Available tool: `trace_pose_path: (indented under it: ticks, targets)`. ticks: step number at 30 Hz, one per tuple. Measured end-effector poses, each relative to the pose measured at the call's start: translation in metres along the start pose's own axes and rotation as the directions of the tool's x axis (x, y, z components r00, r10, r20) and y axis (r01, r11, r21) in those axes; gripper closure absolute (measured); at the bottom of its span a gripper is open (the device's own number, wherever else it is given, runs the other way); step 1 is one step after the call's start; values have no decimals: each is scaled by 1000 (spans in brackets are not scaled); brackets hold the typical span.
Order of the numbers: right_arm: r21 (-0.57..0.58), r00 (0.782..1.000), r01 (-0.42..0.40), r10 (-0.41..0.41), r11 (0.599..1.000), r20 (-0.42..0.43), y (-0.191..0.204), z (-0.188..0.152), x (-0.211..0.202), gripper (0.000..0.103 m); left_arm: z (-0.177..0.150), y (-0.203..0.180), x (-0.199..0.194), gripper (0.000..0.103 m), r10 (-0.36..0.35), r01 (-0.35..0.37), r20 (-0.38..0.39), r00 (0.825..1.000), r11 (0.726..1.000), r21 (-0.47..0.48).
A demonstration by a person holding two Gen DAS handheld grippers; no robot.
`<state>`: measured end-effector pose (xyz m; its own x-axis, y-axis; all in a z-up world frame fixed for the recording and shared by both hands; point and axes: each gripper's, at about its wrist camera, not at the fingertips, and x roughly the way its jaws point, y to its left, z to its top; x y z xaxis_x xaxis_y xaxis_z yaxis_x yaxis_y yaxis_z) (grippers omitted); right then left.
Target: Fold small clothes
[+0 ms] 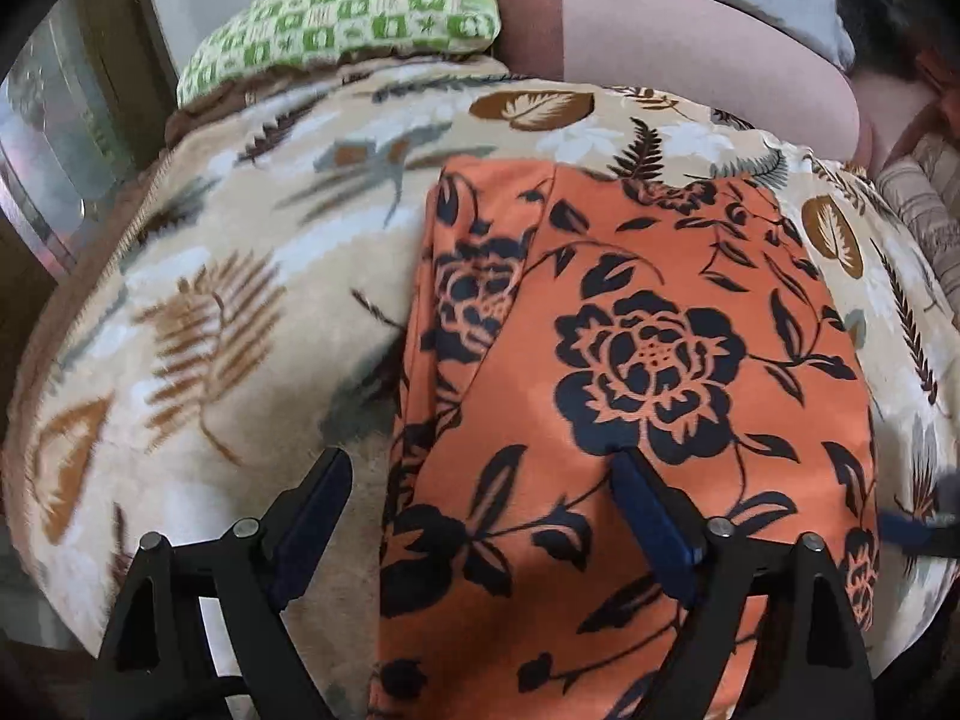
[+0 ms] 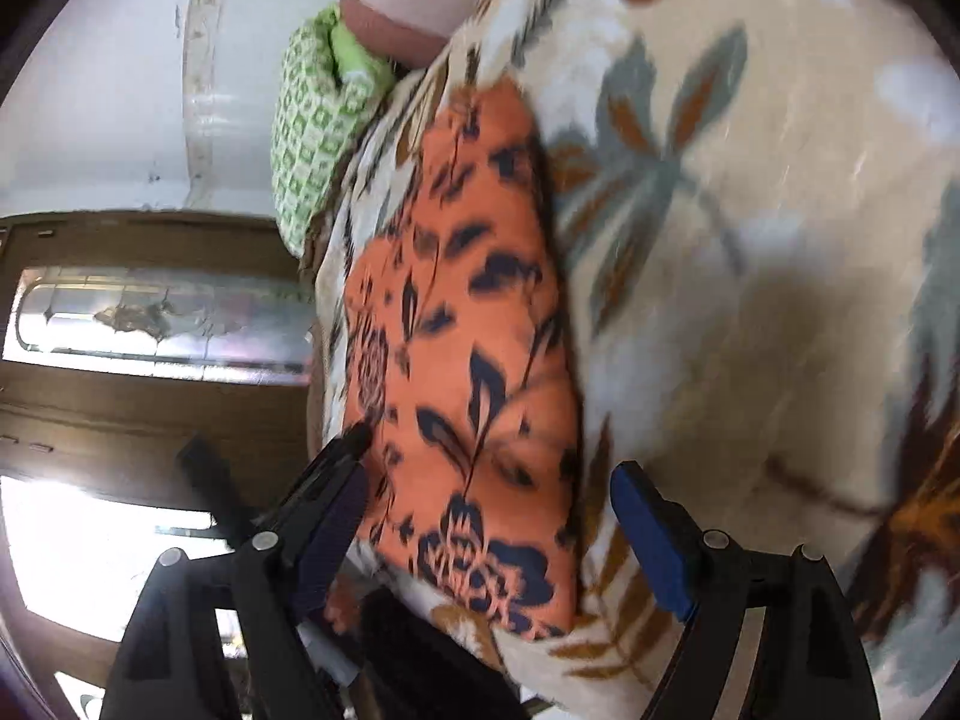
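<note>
An orange garment (image 1: pixel 648 360) printed with dark navy flowers lies folded into a long strip on a beige leaf-patterned blanket (image 1: pixel 210 300). My left gripper (image 1: pixel 480 459) hangs open over the garment's near left edge, with one finger above the blanket and the other above the orange cloth. In the right wrist view the same garment (image 2: pixel 456 324) runs away from me across the blanket (image 2: pixel 750 240). My right gripper (image 2: pixel 492 456) is open and straddles the garment's near end, and nothing is pinched between its blue pads.
A green-and-white checked pillow (image 1: pixel 336 18) and a pink-and-brown cushion (image 1: pixel 660 42) lie at the far end of the bed. Striped fabric (image 1: pixel 924 204) sits at the right. A wooden door with a glass panel (image 2: pixel 150 312) stands past the bed's edge.
</note>
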<state>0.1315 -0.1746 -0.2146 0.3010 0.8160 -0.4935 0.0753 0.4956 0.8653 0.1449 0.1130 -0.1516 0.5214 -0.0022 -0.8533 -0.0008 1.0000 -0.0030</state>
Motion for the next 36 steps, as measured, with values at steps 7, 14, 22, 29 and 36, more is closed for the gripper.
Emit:
trace_pose_path:
  ticks: [7,14,22,29,36]
  targets:
    - [-7,998,-1,0,1000,-63,-2,-19,16,36,-1,3,5,9,-10,10,-3,1000,1000,-5]
    - [-90,988,154,-156,984,-8,15,-29,5,82,1,4,3,9,-3,3,-9,1000,1000,-7]
    - [-87,992,114,-108,990,71,13,-21,-21,14,21,-26,-16,10,70,-81,106,992,991,104]
    - [-51,992,69,-63,996,106,11,42,-13,14,16,-10,14,8,43,-45,34,998,998,52]
    - [-132,984,173,-165,976,70,34,41,30,68,15,-2,21,5,23,-24,36,999,999,48]
